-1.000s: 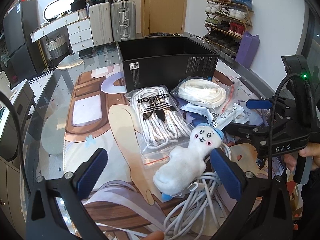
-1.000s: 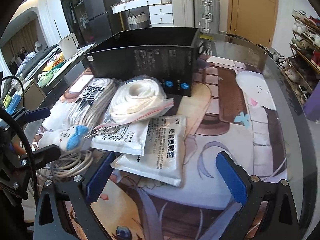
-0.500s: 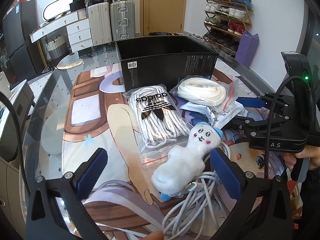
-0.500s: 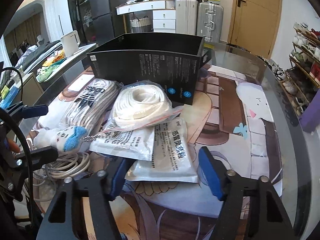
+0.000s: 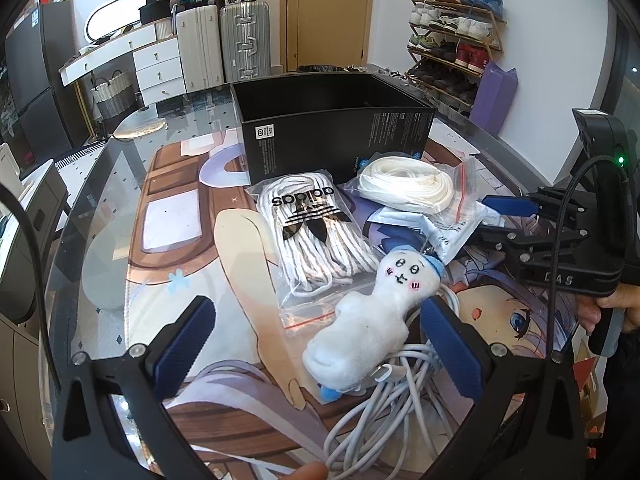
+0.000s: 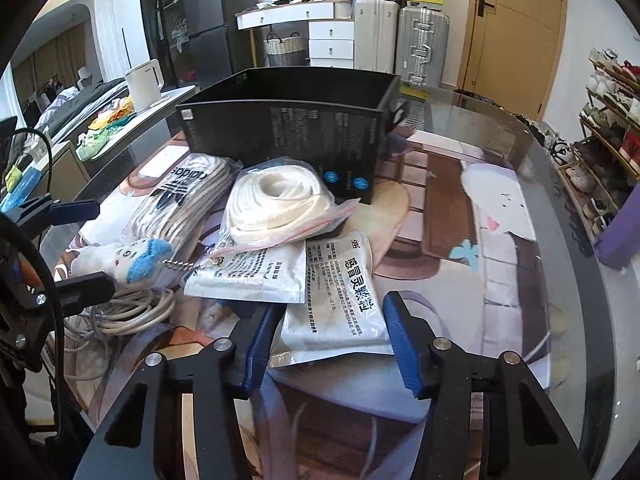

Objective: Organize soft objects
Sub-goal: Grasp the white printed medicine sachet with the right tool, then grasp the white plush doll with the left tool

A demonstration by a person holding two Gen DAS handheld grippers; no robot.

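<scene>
Here, soft goods are laid before an open black cardboard box (image 5: 336,136).
Between the wide-open left gripper (image 5: 320,344) fingers lies a white plush doll (image 5: 372,312), ungripped; an "adidas"-printed clear bag of white laces (image 5: 316,232) lies beyond. A white foil sachet printed "感冒灵颗粒" (image 6: 340,300) is bracketed by the half-open right gripper (image 6: 332,344), not clamped.

bright, sharp daylight frames; fisheye-bent, dark-vignetted edges; glare on the glass table (image 6: 500,128).

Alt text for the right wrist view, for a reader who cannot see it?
The right tool, jaws partly open, straddles the near edge of a white printed sachet on a glass table. Beyond lie a bagged white cord, bagged Adidas laces and an open black box.
</scene>
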